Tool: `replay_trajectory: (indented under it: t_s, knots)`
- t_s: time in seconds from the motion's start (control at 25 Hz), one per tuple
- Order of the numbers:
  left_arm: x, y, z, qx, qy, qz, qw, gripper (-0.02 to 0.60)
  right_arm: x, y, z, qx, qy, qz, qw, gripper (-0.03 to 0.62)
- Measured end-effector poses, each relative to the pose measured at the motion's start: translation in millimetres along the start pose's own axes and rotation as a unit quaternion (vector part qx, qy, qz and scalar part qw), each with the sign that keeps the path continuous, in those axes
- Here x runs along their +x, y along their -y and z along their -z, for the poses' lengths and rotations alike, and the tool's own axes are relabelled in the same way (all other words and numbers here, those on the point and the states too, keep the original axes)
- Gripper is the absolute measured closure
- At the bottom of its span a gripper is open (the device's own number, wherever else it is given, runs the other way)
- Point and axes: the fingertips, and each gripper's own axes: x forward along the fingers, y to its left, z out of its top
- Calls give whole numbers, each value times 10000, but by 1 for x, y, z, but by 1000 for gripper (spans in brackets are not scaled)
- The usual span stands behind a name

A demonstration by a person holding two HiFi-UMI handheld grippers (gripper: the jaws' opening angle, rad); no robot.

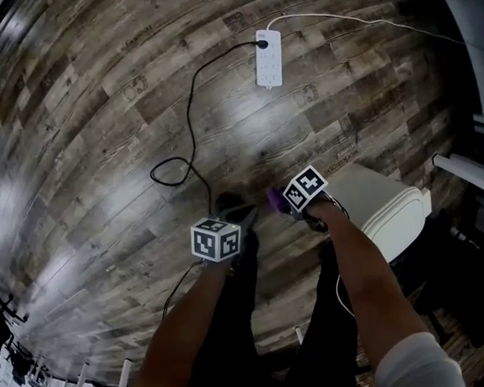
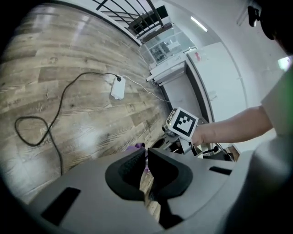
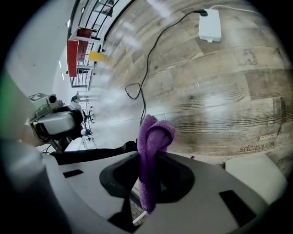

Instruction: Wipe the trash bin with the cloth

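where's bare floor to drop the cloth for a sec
Widest bare floor lies left of the black cable. Another patch sits between the power strip and the trash bin. Crowded near the cable's loop and your legs.

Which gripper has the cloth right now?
The right gripper, which is shut on the purple cloth. The left gripper holds nothing.

cloth (image 3: 155, 132): fuzzy purple fabric, between right gripper (image 3: 150, 157) jaws
floor (image 1: 100, 115): glossy wood-grain planks beyond them
trash bin (image 1: 386, 205): smooth white plastic
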Motion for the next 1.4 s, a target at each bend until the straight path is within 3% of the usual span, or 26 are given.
replay_trajectory:
  t_s: [0.2,0.6,1.08,1.4]
  knots:
    - [-31,25,-15,343,77,175,9992,575,-40,-34,-8,-64,462,4,9989,513]
    - [-84,71,11,1197,174,359,9920,575,-50,-71,42,-47,1491,288,9884,513]
    - [-165,204,68,2208,191,710,9726,575,-120,-130,193,415,3162,935,9432,513]
    - [-211,296,84,2959,163,973,9501,575,-183,-172,276,602,4088,1458,8989,513]
